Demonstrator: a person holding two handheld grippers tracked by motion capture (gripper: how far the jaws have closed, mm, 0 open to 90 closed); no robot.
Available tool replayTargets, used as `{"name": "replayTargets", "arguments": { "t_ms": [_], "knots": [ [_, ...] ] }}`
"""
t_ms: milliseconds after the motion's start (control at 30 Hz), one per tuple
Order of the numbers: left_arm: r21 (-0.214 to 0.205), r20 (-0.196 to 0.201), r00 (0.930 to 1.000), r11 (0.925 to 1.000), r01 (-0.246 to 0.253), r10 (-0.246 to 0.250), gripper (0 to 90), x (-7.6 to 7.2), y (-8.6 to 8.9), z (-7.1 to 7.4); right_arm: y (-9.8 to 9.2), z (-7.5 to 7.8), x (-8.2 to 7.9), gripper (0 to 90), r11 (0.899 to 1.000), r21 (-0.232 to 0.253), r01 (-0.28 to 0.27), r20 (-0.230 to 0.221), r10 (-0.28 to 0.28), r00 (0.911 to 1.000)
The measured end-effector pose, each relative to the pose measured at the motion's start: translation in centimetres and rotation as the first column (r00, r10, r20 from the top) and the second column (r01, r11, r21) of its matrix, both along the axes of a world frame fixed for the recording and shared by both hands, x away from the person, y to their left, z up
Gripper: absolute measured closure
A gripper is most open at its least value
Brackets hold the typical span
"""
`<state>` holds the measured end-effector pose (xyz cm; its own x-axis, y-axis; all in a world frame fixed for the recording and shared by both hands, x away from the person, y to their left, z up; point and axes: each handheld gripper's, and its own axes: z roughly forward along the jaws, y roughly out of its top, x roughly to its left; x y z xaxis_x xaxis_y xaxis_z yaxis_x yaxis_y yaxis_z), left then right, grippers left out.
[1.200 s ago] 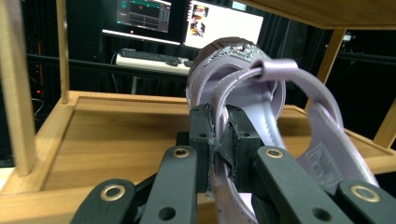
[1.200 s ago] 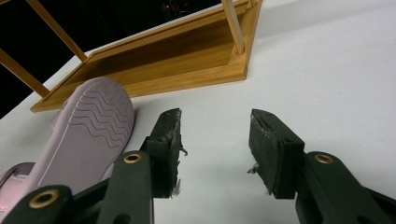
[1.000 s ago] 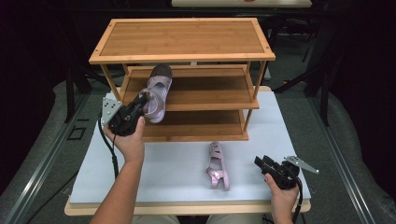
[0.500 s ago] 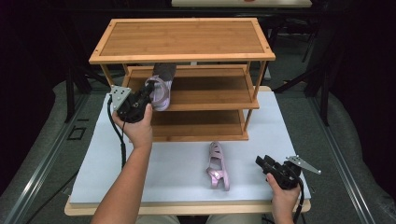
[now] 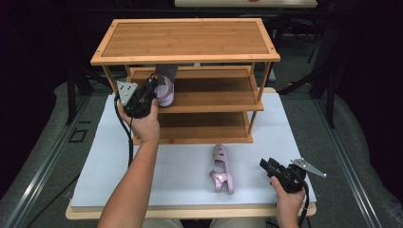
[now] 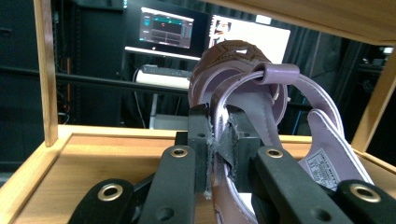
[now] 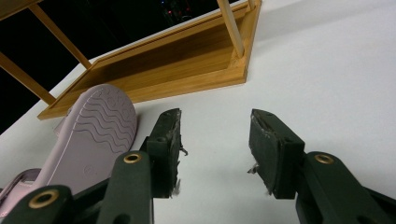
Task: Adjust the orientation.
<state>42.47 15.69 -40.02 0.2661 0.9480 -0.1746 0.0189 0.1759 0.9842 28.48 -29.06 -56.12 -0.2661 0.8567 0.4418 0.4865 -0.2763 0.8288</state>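
My left gripper (image 5: 151,92) is shut on the heel strap of a purple sandal (image 5: 164,90), holding it over the middle shelf (image 5: 214,95) of a bamboo shoe rack (image 5: 185,40). In the left gripper view the pads (image 6: 198,135) pinch the strap of the sandal (image 6: 261,88), whose toe points away over the shelf board (image 6: 93,158). A second purple sandal (image 5: 222,168) lies on its side on the white table (image 5: 180,171). My right gripper (image 5: 267,165) stands open near the table's front right, to the right of that sandal (image 7: 88,140), with nothing between its jaws (image 7: 215,140).
The rack's bottom shelf (image 5: 204,133) is bare and its front edge (image 7: 187,84) lies just beyond the right gripper. Monitors (image 6: 168,30) stand behind the rack. Dark floor and metal rails surround the table.
My left hand has carried the sandal up and forward, from in front of the rack to under its top board, over the middle shelf. The right hand has stayed still.
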Motion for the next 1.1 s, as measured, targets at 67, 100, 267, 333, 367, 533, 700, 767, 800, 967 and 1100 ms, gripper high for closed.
{"name": "replayTargets", "arguments": {
  "t_ms": [67, 100, 267, 333, 367, 533, 700, 767, 800, 967, 1100],
  "knots": [
    [0.009, -0.012, 0.9998, 0.9999, -0.014, 0.014, 81.9, 0.2, -0.2, -0.2, 0.0, 0.0, 0.0, 53.5, 1.0, -0.001, -0.002, 0.0, 0.002, 1.0],
    [0.013, -0.016, 0.9996, 0.9997, -0.022, 0.022, 81.8, 0.4, -0.4, -0.4, 0.1, 0.0, 0.0, 53.5, 1.0, -0.002, -0.002, 0.002, 0.002, 1.0],
    [0.059, -0.021, 0.9988, 0.9973, -0.044, 0.045, 81.3, 0.9, -1.0, -0.7, 0.0, 0.0, -0.1, 53.5, 1.0, 0.003, -0.002, 0.002, 0.002, 1.0],
    [0.06, -0.02, 0.9989, 0.9973, -0.041, 0.043, 80.8, 1.1, -1.1, -0.8, 0.0, 0.0, -0.1, 53.5, 1.0, 0.004, 0.0, 0.001, 0.0, 1.0],
    [0.057, -0.02, 0.9989, 0.9975, -0.042, 0.043, 80.7, 1.1, -1.1, -0.8, 0.0, 0.0, -0.1, 53.5, 1.0, 0.002, 0.0, 0.001, 0.0, 1.0],
    [0.045, -0.024, 0.9982, 0.9975, -0.054, 0.055, 79.5, 1.5, -1.4, -1.1, 0.1, 0.0, -0.1, 53.5, 1.0, -0.001, -0.01, -0.007, 0.01, 0.9999],
    [0.059, -0.028, 0.9979, 0.9966, -0.057, 0.059, 78.0, 1.9, -1.5, -1.0, 0.1, 0.1, -0.1, 53.5, 1.0, -0.001, -0.006, 0.001, 0.006, 1.0],
    [0.091, -0.029, 0.9979, 0.9943, -0.055, 0.058, 76.9, 2.0, -1.7, -0.8, 0.1, 0.1, -0.2, 53.5, 1.0, 0.0, -0.002, 0.004, 0.002, 1.0],
    [0.086, -0.032, 0.9978, 0.9948, -0.055, 0.058, 76.6, 2.1, -1.6, -0.8, 0.1, 0.1, -0.2, 53.5, 1.0, 0.0, -0.002, 0.008, 0.002, 1.0],
    [0.088, -0.059, 0.9957, 0.9939, -0.065, 0.071, 74.5, 2.6, -1.7, -0.6, 0.2, 0.2, -0.2, 53.5, 1.0, -0.002, -0.006, 0.008, 0.006, 0.9999],
    [0.085, -0.056, 0.9964, 0.9947, -0.059, 0.064, 76.3, 2.9, -1.2, -0.4, 0.2, 0.1, -0.1, 53.5, 1.0, -0.002, -0.007, 0.01, 0.008, 0.9999]
  ]
}}
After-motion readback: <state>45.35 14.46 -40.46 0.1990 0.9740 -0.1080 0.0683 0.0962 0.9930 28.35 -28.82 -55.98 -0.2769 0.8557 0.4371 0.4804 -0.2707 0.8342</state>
